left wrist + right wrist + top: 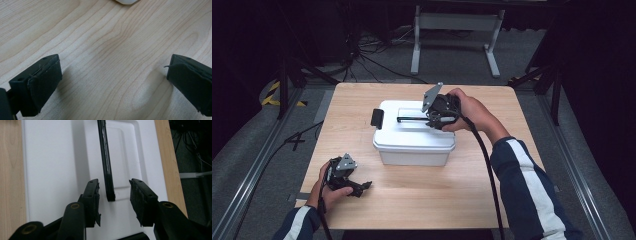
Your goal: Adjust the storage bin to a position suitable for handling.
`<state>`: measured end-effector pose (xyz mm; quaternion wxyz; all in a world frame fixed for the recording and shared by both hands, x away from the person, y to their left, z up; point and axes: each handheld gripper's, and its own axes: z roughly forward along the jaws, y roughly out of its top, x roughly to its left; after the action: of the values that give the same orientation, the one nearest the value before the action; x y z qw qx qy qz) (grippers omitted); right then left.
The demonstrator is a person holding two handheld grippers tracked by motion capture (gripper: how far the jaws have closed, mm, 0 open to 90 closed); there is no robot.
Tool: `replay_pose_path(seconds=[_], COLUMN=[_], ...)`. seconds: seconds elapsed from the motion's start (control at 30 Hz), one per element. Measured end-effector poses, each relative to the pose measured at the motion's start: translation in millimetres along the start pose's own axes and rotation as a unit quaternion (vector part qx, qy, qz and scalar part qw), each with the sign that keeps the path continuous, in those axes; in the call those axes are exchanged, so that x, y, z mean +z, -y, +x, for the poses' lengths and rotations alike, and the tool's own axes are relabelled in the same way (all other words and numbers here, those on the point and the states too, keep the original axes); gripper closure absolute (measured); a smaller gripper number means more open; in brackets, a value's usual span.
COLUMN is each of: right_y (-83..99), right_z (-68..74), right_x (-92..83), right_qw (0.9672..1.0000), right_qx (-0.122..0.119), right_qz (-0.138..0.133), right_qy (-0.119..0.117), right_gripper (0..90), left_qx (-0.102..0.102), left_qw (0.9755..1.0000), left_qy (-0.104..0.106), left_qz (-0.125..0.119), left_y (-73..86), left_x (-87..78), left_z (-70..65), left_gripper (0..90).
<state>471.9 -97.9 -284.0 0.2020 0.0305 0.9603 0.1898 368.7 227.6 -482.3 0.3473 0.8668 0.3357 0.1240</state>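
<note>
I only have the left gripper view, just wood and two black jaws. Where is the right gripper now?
Observer: The right gripper is over the lid of the white box in the middle of the table.
Operator: Is it holding anything?
Observer: Not yet. Its jaws straddle the lid's black handle with gaps on both sides.
Operator: And the box's latch?
Observer: A black latch shows on the box's left end; I cannot tell whether it is fastened.
</note>
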Motion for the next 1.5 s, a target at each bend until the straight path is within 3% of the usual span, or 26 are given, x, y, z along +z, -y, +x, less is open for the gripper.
replay_pose_path(seconds=[0.27,0.8,1.5], right_y=[-10.4,-21.7,-22.1], right_z=[0.9,4.3,1.3], right_x=[9.5,12.0,10.9], right_qw=[0.9996,0.9987,0.9986], right_qx=[-0.017,-0.043,-0.052], right_qz=[0.020,0.026,0.009], right_qy=[-0.004,-0.006,-0.002], right_gripper=[71.7,83.5,84.6], left_qx=[-0.003,-0.008,-0.007], left_qw=[1.0000,0.9999,1.0000], left_qy=[-0.006,-0.006,-0.006], left_qz=[-0.001,-0.001,-0.001], left_y=[0.7,1.0,0.9], left_x=[-0.5,-0.5,-0.5], left_z=[-1.0,-1.7,-1.5], left_gripper=[0.4,0.5,0.5])
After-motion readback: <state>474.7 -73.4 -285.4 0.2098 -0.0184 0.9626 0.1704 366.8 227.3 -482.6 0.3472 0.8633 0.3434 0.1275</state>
